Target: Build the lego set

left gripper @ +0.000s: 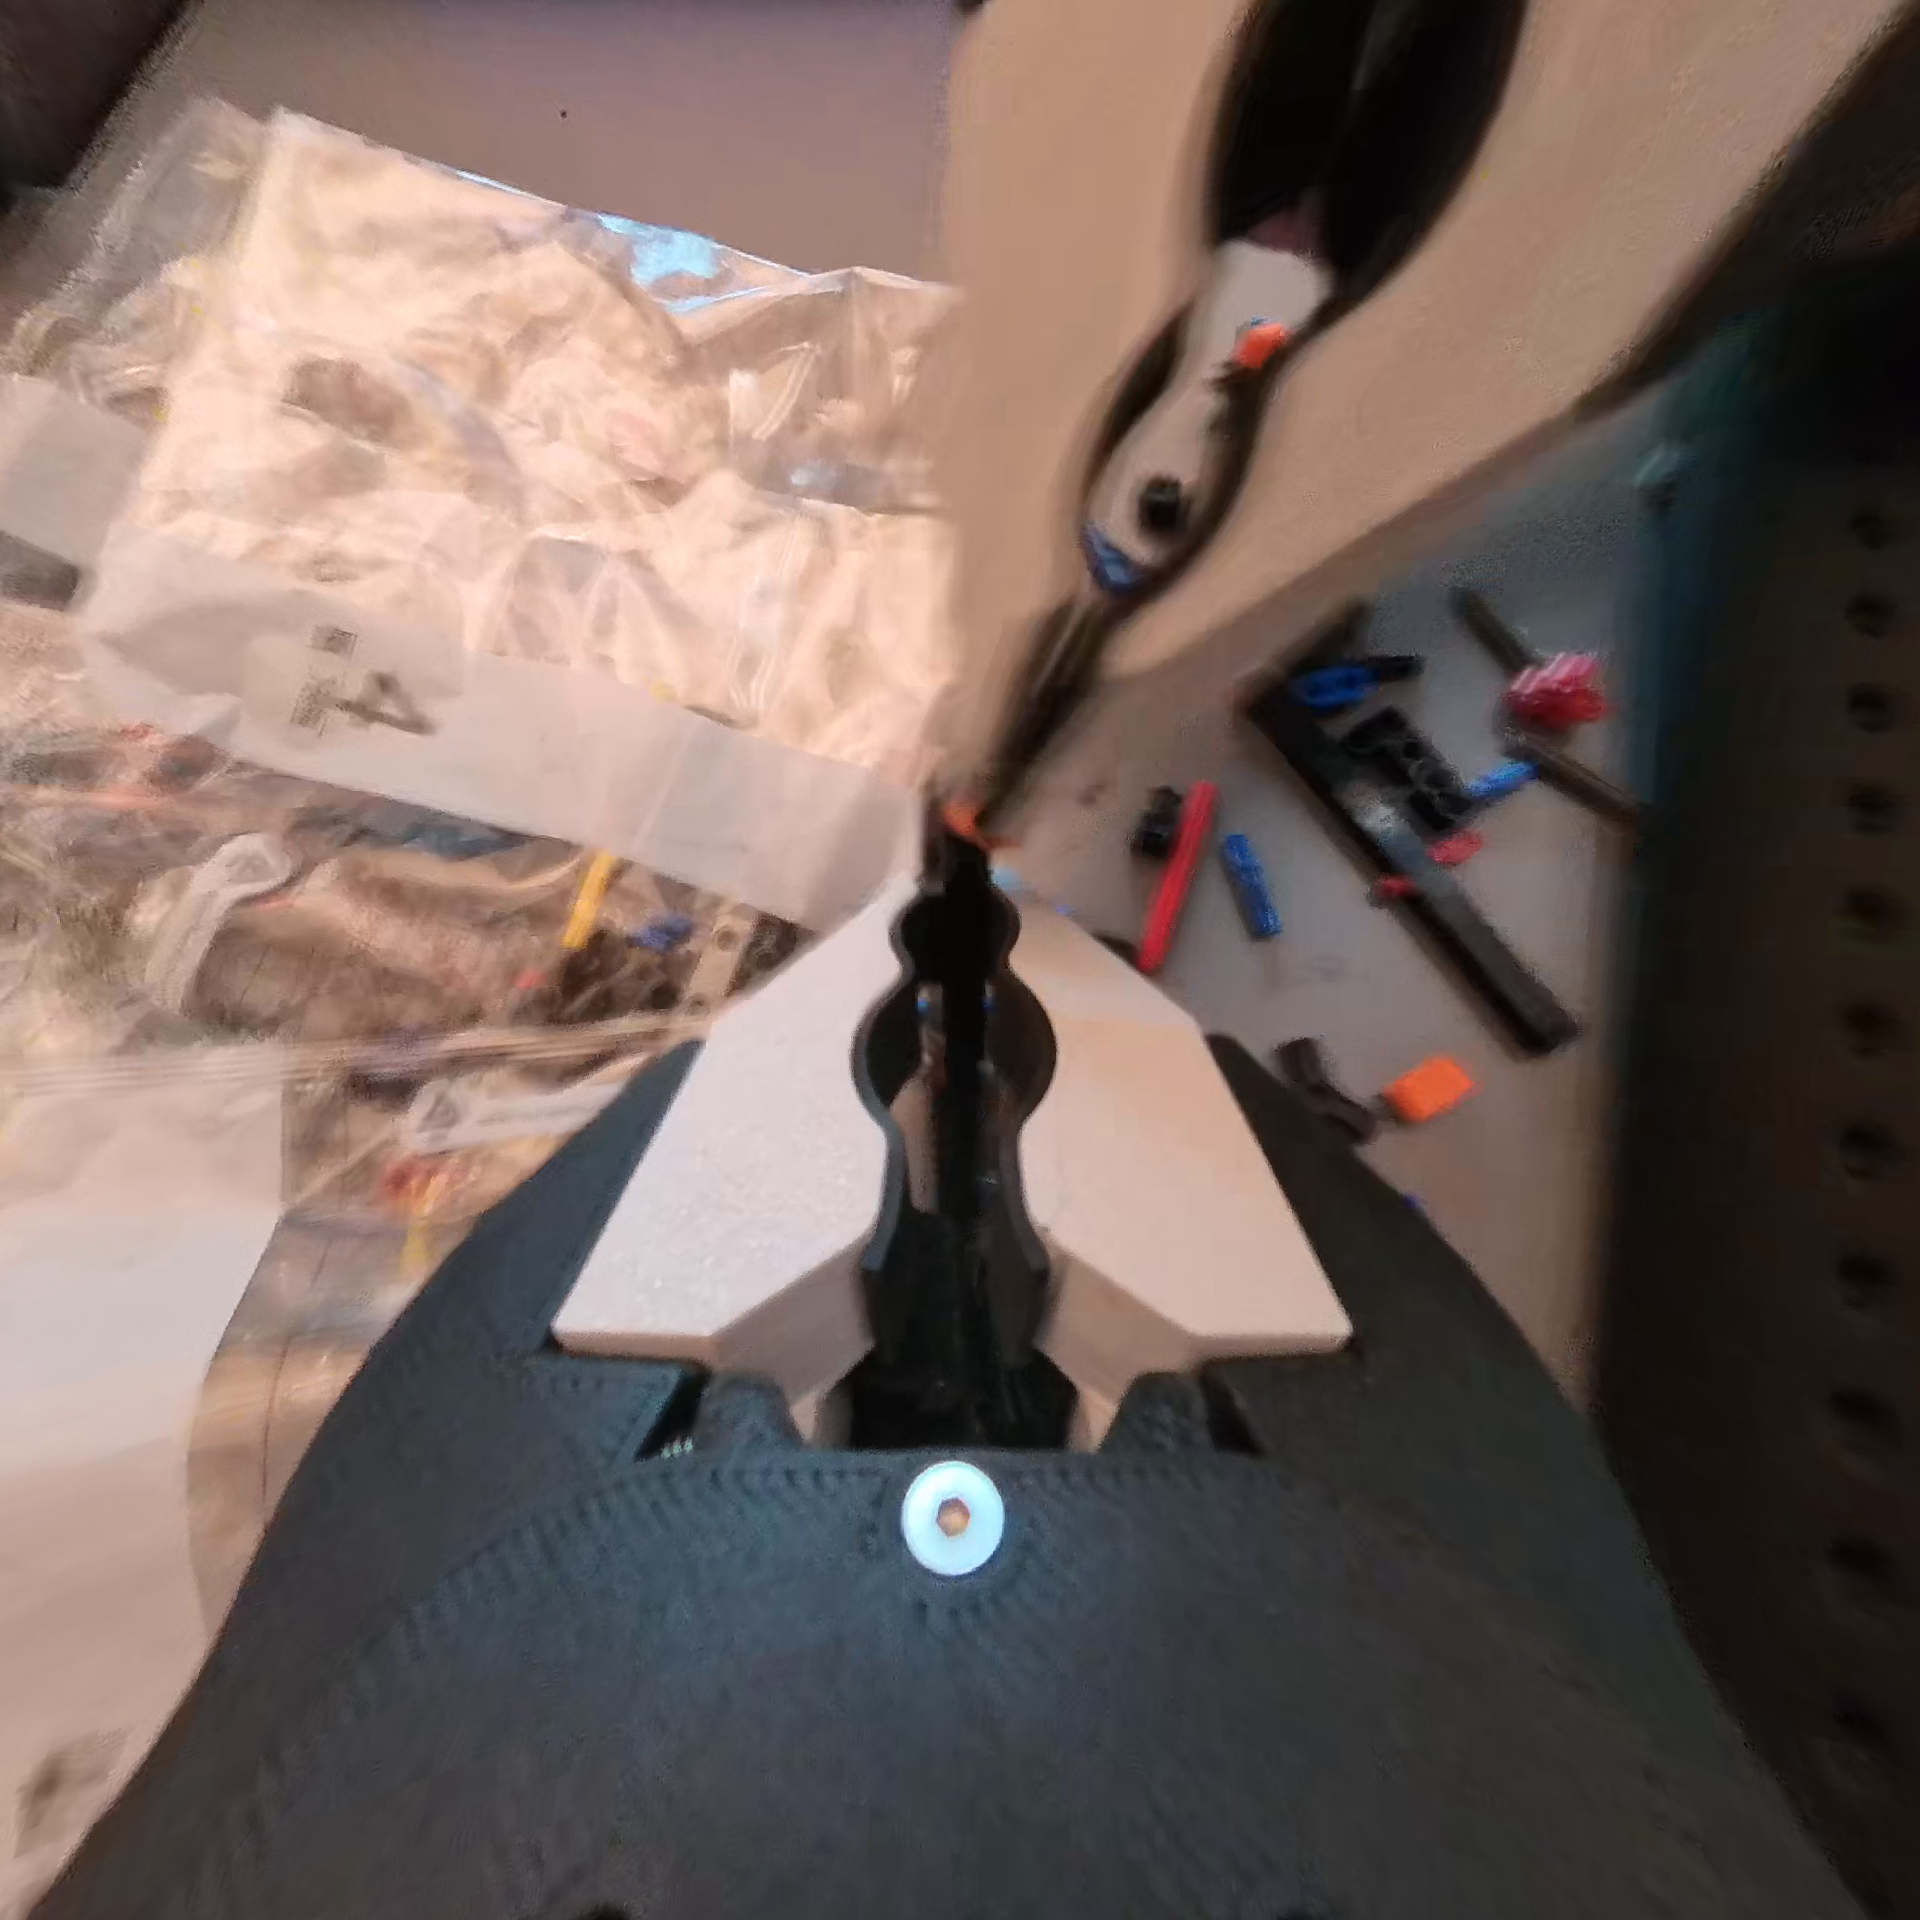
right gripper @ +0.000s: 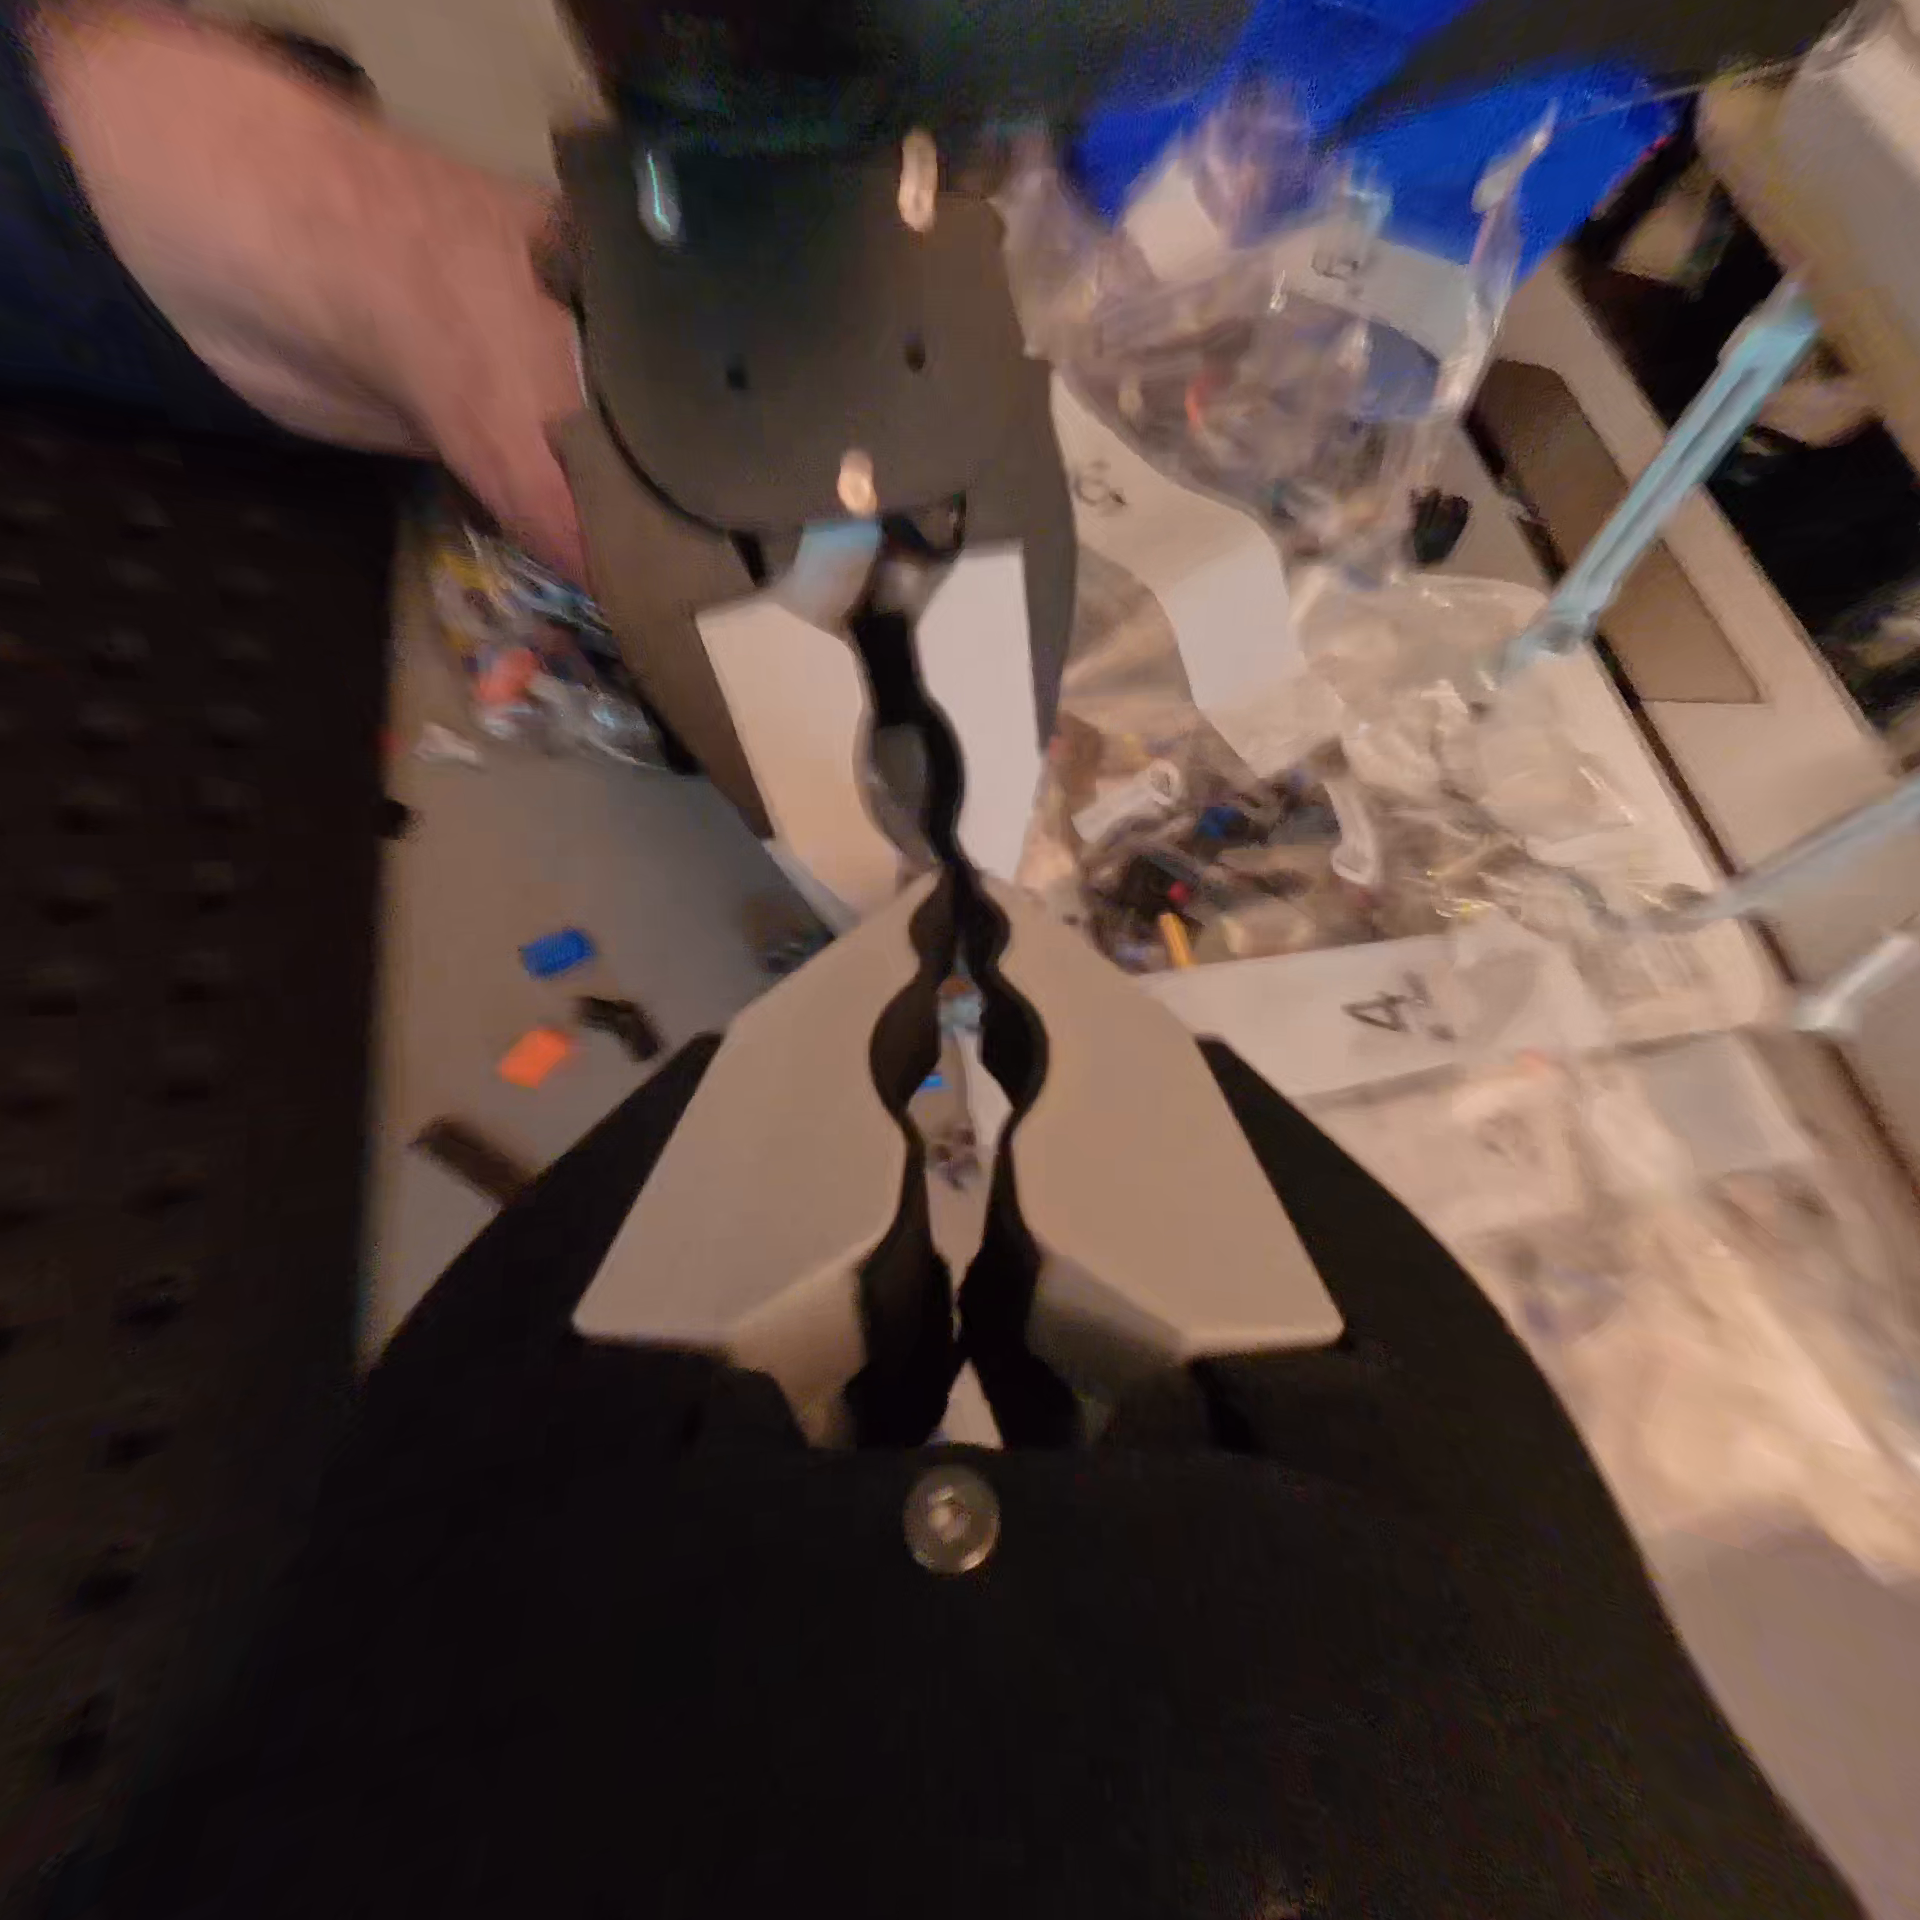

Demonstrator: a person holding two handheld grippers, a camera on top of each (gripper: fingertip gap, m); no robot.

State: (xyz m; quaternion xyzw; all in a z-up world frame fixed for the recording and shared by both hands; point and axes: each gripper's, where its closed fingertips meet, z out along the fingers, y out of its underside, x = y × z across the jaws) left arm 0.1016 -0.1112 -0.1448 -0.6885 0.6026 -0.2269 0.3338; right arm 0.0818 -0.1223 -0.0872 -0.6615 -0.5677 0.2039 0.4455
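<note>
Clearly the lego pieces are small, light, hard plastic things: stiff enough to take a firm pinch, but smooth and prone to skid or flip out if caught off-centre. The long thin ones, such as the red rod (left gripper: 1176, 878) lying loose on the table (left gripper: 1340, 997), are probably best taken across their narrow sides near the middle, so they do not swing. Flat bits like the orange piece (left gripper: 1432, 1086) sit low and would likely need an edge grip.

Both claws meet tip to tip above the table. The left claw (left gripper: 961, 883) is nearly shut, its wavy jaws drawn close around a thin black piece (left gripper: 966, 997) that runs down the gap; something small and orange shows at the very tip, too blurred to name. The right claw (right gripper: 951, 904) is also almost closed, with only a narrow wavy slit between the jaws; I cannot tell whether it pinches anything at its tip, since motion blur hides the spot where the two claws touch.

Other loose pieces, among them a blue pin (left gripper: 1247, 883) and a red gear (left gripper: 1553, 691), lie scattered to the right, beside a black frame (left gripper: 1455, 894). Unopened clear bags (left gripper: 468, 416) of parts are piled to the left.
</note>
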